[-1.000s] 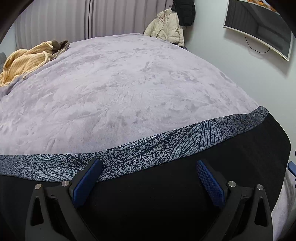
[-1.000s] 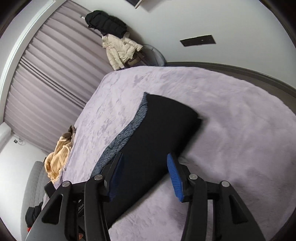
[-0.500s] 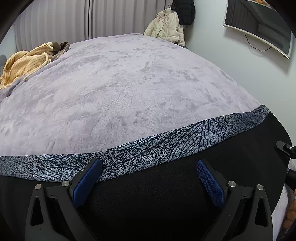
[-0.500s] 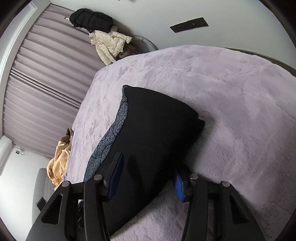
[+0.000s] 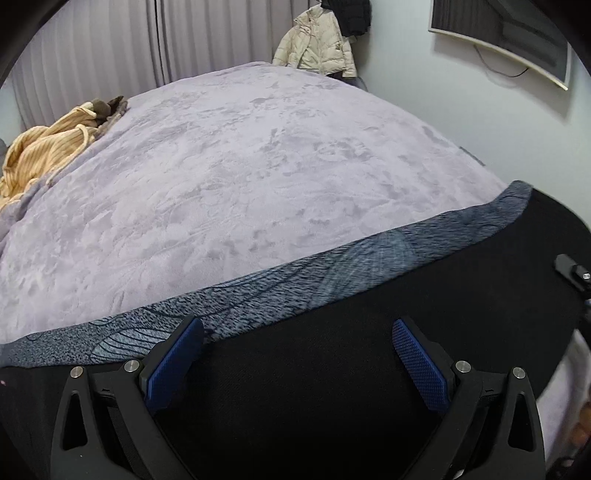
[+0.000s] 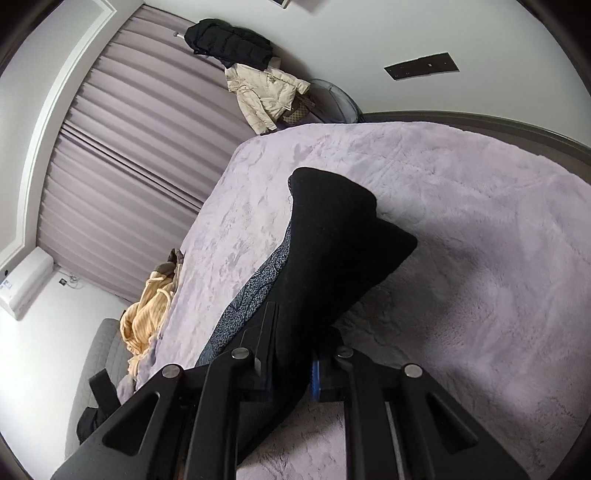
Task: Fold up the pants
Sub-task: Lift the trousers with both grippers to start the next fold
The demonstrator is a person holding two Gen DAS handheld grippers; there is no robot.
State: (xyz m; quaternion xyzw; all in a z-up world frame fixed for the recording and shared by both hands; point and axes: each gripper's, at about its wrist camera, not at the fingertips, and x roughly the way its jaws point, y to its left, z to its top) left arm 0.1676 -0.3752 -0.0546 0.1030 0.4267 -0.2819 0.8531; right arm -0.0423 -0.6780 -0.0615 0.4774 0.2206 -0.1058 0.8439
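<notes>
Black pants (image 5: 295, 387) with a blue-grey patterned band (image 5: 332, 269) lie across the near part of a lilac blanket (image 5: 258, 166). My left gripper (image 5: 295, 343) hovers open just over the black cloth, nothing between its blue pads (image 5: 173, 365). In the right wrist view the pants (image 6: 332, 240) rise in a bunched ridge from my right gripper (image 6: 295, 326). Its jaws are closing and pinch the black fabric edge between them. A bit of the right gripper (image 5: 572, 273) shows at the left view's right edge.
A yellow striped garment (image 5: 40, 155) lies at the bed's far left corner. A cream jacket (image 6: 266, 92) and a black coat (image 6: 229, 44) hang by the curtains. A wall screen (image 5: 509, 33) is at the right. The blanket (image 6: 480, 221) spreads wide beyond the pants.
My right gripper's jaws came together on the pants' edge, and the cloth now stands up bunched. My left gripper lifted slightly, still open.
</notes>
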